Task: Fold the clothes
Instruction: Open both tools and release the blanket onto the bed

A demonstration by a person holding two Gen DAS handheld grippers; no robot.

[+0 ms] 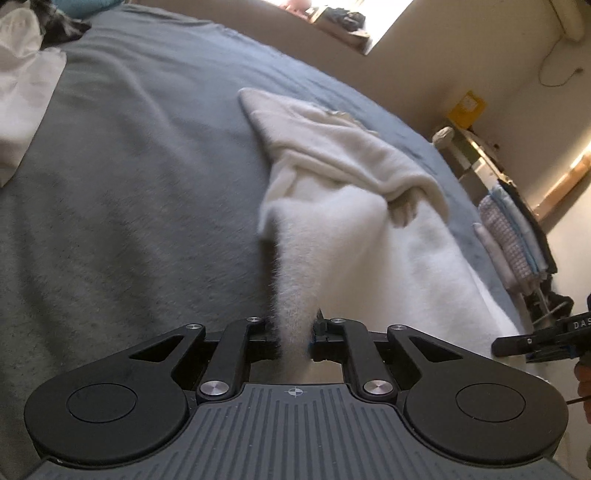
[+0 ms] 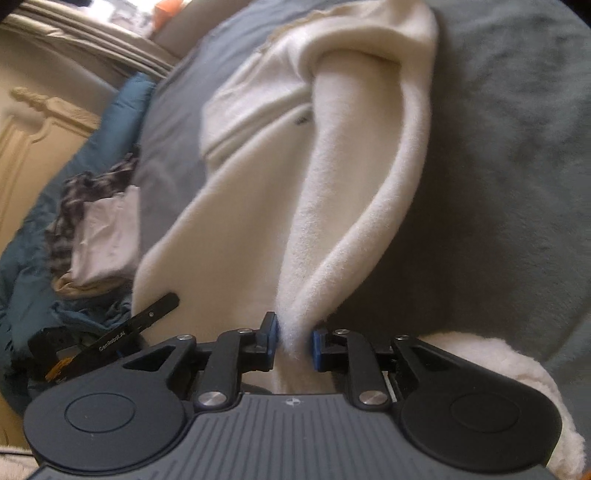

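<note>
- Two grippers are on one cream fleece garment (image 1: 332, 177), and we start with the left wrist view.
- Our left gripper (image 1: 293, 339) is clenched on a raised fold of the fleece, fuzzy cloth squeezed tight between its two fingers.
- From that pinch the fabric rises in a ridge and runs away from us, spreading into a rumpled heap on the grey blanket (image 1: 140, 177) that covers the bed.
- At the right edge of this view we catch the tip of our right gripper (image 1: 535, 341), just beside the fleece's near edge.
- Up in the far left corner, white cloth (image 1: 22, 92) lies in a loose pile with a dark patterned piece (image 1: 61, 22) behind it, well apart from the fleece.
- Beyond the bed on the right, a rack of folded linens (image 1: 513, 236) stands near the wall.
- Over to the right wrist view now: the right gripper (image 2: 293, 341) is also gripping the fleece (image 2: 258, 177), a peaked fold caught between the blue pads (image 2: 271, 332).
- A long doubled edge curves up and away from that pinch, and the garment's body lies flat on the grey blanket (image 2: 498, 166) to the left of it.
- Low on the left we see the left gripper (image 2: 155, 308), its finger touching the fleece's near-left edge.
- Farther left, a checked cloth (image 2: 74, 199) and a pale cloth (image 2: 103, 236) sit on a teal cover (image 2: 29, 251).
</note>
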